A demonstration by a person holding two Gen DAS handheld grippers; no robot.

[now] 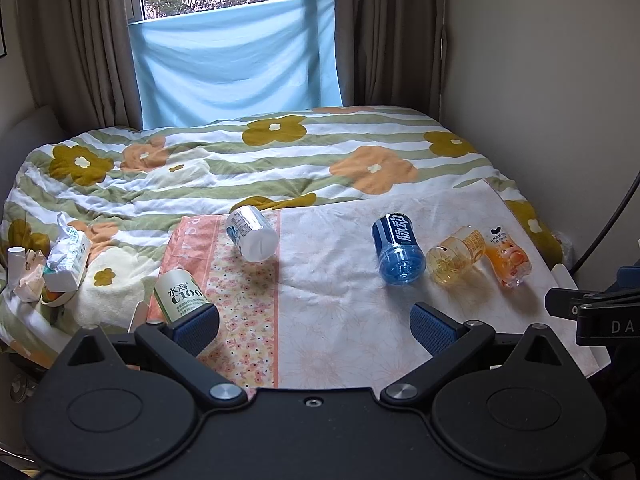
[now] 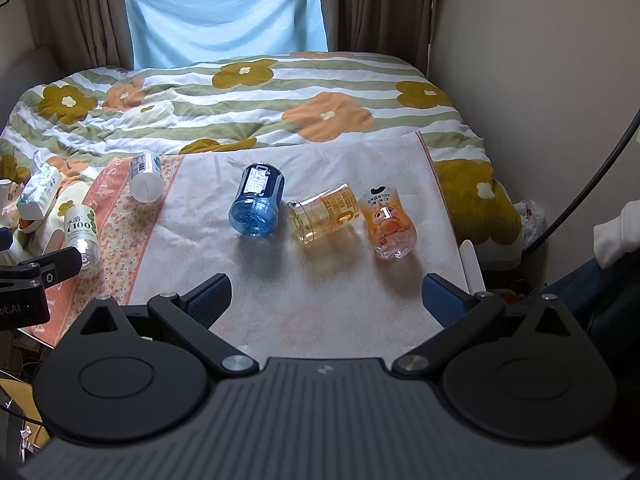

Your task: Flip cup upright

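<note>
Several cut-bottle cups lie tipped on a floral cloth [image 1: 328,304] on the bed. From left: a green-labelled "C100" cup [image 1: 180,294] [image 2: 82,236], a white cup [image 1: 252,234] [image 2: 146,178], a blue cup [image 1: 398,250] [image 2: 256,202], a clear yellow cup [image 1: 456,258] [image 2: 324,216] and an orange cup [image 1: 508,260] [image 2: 386,224]. My left gripper [image 1: 314,326] is open and empty, near the cloth's front edge, its left pad close to the C100 cup. My right gripper [image 2: 326,298] is open and empty, in front of the blue and yellow cups.
A flowered quilt [image 1: 256,160] covers the bed behind the cloth. A tissue pack [image 1: 68,256] and small clutter lie at the left. A wall [image 1: 540,100] runs along the right; curtains [image 1: 236,52] hang at the back. A black cable [image 2: 580,196] hangs at right.
</note>
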